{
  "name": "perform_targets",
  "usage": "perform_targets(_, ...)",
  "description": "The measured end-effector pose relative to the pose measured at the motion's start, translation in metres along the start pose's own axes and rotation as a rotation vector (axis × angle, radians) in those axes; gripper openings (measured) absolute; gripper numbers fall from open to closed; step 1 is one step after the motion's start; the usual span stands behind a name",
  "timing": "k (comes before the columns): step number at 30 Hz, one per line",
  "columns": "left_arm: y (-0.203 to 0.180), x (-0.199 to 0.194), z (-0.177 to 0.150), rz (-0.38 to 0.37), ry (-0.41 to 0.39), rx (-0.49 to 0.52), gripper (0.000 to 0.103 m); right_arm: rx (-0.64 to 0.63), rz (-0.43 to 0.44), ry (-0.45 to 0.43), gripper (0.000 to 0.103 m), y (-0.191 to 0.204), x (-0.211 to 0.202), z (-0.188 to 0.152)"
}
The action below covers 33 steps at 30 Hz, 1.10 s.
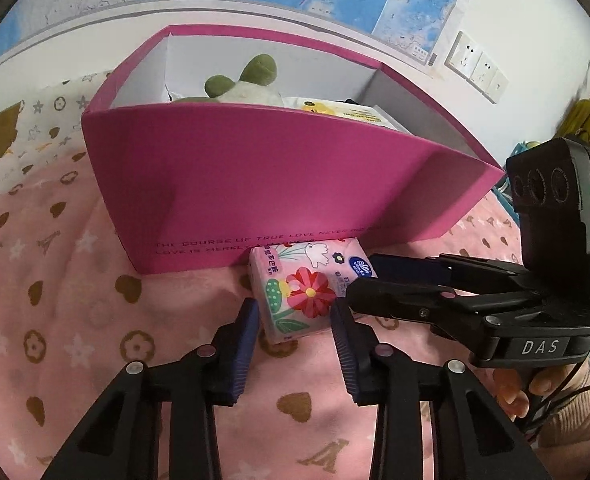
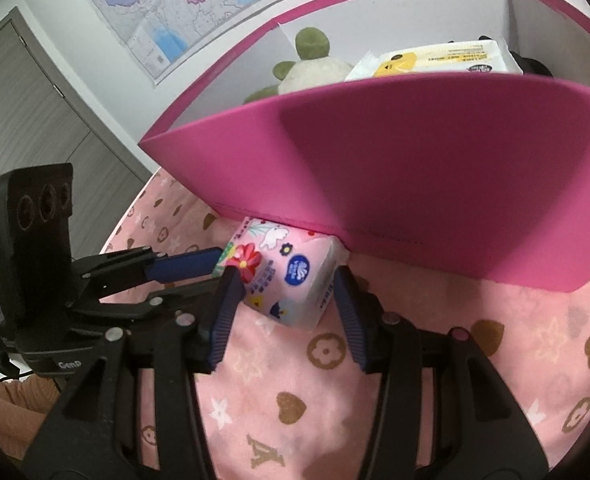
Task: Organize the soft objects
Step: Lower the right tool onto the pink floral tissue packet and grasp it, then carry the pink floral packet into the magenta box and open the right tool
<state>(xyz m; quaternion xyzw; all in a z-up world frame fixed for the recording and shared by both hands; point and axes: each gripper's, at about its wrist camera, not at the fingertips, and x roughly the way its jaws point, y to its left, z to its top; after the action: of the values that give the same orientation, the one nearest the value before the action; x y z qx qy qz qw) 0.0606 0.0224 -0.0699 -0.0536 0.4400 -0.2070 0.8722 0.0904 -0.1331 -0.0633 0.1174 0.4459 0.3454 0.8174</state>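
**Two grippers on one tissue pack**

Flat on the pink patterned blanket, its far end tucked against the front wall of the magenta box: a floral pocket tissue pack. Around its near end, the left gripper, angled down, with a blue ribbed pad touching each long side and closed on the pack at the fingertips only. From the right, low over the blanket, the right gripper, crossing the same pack at an angle; left pad over the flower print, right pad at the pack's white end corner. Cannot tell whether those jaws squeeze or merely bracket the pack. Behind the right gripper, part of a hand and a pinkish sleeve. Inside the box: a green and white plush toy towards the back left, beside a yellow and white wet wipes pack that peeks above the rim. On the wall behind, a coloured map and white wall sockets
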Motion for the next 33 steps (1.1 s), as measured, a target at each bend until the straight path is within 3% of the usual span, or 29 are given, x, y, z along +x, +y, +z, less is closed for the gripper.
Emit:
perform_targets(5,-0.004,0.002,-0.001,-0.011,0.006,0.000,0.033,0.012,-0.003,0.002,0.044,-0.003,0.002,-0.002)
perform_targets(12,-0.019,-0.004,-0.005,-0.023,-0.003,0.025,0.033,0.023,-0.023,-0.020,0.043,0.000,-0.006,-0.007)
perform_targets(33,-0.058,-0.030,0.004,-0.078,-0.059,0.109,0.033,-0.023,-0.047,-0.167,0.043,0.021,-0.086,-0.021)
